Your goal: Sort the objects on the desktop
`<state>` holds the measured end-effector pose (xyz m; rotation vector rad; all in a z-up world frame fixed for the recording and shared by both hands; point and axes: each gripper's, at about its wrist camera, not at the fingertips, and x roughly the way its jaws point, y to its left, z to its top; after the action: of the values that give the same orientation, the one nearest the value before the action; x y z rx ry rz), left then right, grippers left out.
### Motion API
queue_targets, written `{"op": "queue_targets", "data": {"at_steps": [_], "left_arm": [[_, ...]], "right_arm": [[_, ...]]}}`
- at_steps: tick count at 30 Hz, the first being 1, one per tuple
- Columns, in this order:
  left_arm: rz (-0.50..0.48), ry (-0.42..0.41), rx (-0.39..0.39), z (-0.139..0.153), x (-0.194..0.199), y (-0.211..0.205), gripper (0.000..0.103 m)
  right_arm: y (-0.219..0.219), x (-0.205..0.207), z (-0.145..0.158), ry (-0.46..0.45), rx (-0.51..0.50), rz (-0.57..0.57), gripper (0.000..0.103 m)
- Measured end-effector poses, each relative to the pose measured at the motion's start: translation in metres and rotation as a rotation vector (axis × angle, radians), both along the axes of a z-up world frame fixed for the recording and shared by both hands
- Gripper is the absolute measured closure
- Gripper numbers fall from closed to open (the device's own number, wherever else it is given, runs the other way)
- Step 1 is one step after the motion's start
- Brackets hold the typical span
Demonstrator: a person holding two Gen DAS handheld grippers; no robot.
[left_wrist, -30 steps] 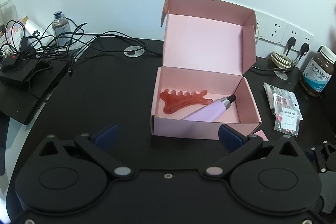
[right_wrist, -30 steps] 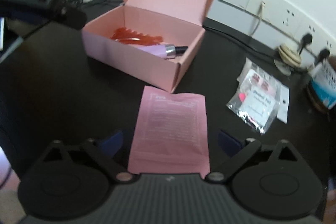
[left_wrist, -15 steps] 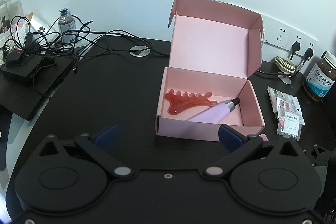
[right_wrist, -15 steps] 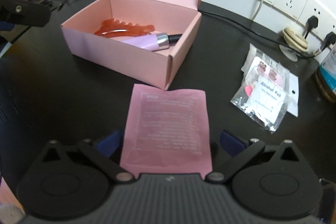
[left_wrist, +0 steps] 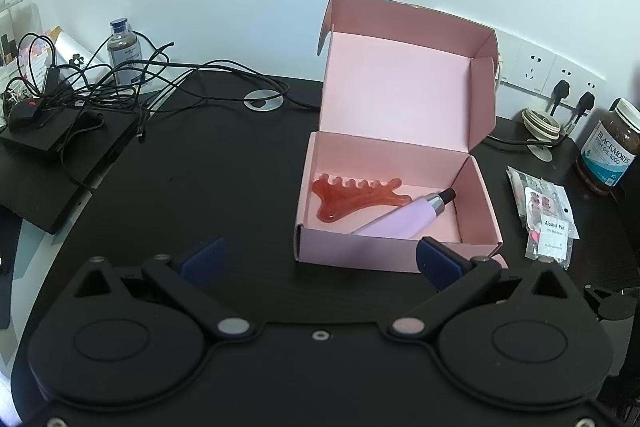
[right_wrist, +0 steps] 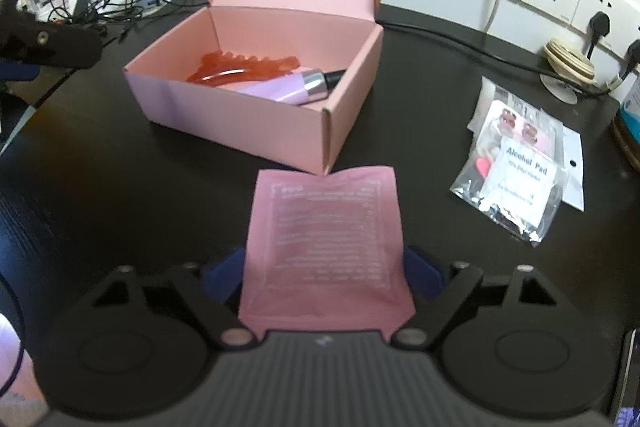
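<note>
Readable labels: "Alcohol Pad" on the clear packet (right_wrist: 516, 174) and "BLACKMORES" on the far-right bottle (left_wrist: 609, 147). The right gripper (right_wrist: 324, 269) points at the pink box (right_wrist: 256, 99), its fingers set against the edges of the pink sachet (right_wrist: 325, 247). The left gripper (left_wrist: 320, 257) is level, spread wide, empty.

The left wrist view looks forward from low over the black desk (left_wrist: 208, 163), taking in the open pink cardboard box (left_wrist: 396, 155) toward 1 o'clock with the white wall behind. It sits well back, so the tangle of black cables (left_wrist: 100, 83) shows at 10 o'clock. The right wrist view looks from nearer and from the other side, with the same box (right_wrist: 256, 107) toward 11 o'clock and a pink foil sachet (right_wrist: 326, 243) right before the lens. Both views share the box and the clear plastic bag of small packets (left_wrist: 544, 219) (right_wrist: 516, 179) at 3 o'clock and 2 o'clock.
</note>
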<state>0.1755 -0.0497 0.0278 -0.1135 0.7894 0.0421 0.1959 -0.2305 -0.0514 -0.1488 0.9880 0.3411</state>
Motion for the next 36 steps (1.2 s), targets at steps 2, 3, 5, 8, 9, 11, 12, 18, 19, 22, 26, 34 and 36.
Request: {"op": "queue_targets", "data": {"at_steps": [2, 3, 5, 8, 9, 11, 12, 18, 19, 22, 26, 34, 36], "left_arm": [[0.001, 0.002, -0.001, 0.0, 0.0, 0.001, 0.0], [0.002, 0.003, -0.003, 0.0, 0.001, 0.001, 0.0], [0.004, 0.006, -0.009, -0.001, 0.001, 0.002, 0.0], [0.003, 0.004, -0.01, 0.0, 0.001, 0.002, 0.0], [0.001, 0.003, -0.01, 0.0, 0.001, 0.002, 0.0], [-0.002, 0.002, -0.011, 0.001, 0.001, 0.002, 0.0], [-0.004, 0.002, -0.011, 0.001, 0.001, 0.001, 0.0], [-0.015, 0.0, -0.015, 0.002, 0.002, 0.0, 0.0], [-0.018, 0.001, -0.017, 0.002, 0.002, 0.0, 0.0], [-0.025, 0.004, -0.02, 0.002, 0.003, -0.001, 0.0], [-0.034, 0.0, -0.023, 0.003, 0.002, -0.003, 0.0], [-0.034, -0.002, -0.031, 0.003, 0.0, 0.001, 0.0], [-0.028, 0.0, -0.038, 0.003, 0.0, 0.004, 0.0]], "right_arm": [[-0.003, -0.001, 0.002, -0.001, 0.018, -0.016, 0.025], [-0.004, -0.001, 0.003, -0.002, 0.027, -0.024, 0.026], [-0.006, -0.003, 0.005, -0.005, 0.03, -0.026, 0.029], [-0.008, -0.006, 0.007, -0.008, 0.034, -0.022, 0.034], [-0.009, -0.008, 0.008, -0.015, 0.035, -0.024, 0.035], [-0.012, -0.009, 0.012, -0.017, 0.053, -0.036, 0.037], [-0.013, -0.009, 0.014, -0.02, 0.063, -0.045, 0.037], [-0.017, -0.016, 0.026, -0.024, 0.07, -0.043, 0.037], [-0.017, -0.018, 0.027, -0.025, 0.063, -0.042, 0.037], [-0.024, -0.024, 0.03, -0.025, 0.062, -0.062, 0.037], [-0.033, -0.03, 0.036, -0.041, 0.061, -0.099, 0.037], [-0.042, -0.033, 0.067, -0.141, 0.038, -0.117, 0.037], [-0.04, -0.033, 0.079, -0.183, 0.02, -0.09, 0.037]]}}
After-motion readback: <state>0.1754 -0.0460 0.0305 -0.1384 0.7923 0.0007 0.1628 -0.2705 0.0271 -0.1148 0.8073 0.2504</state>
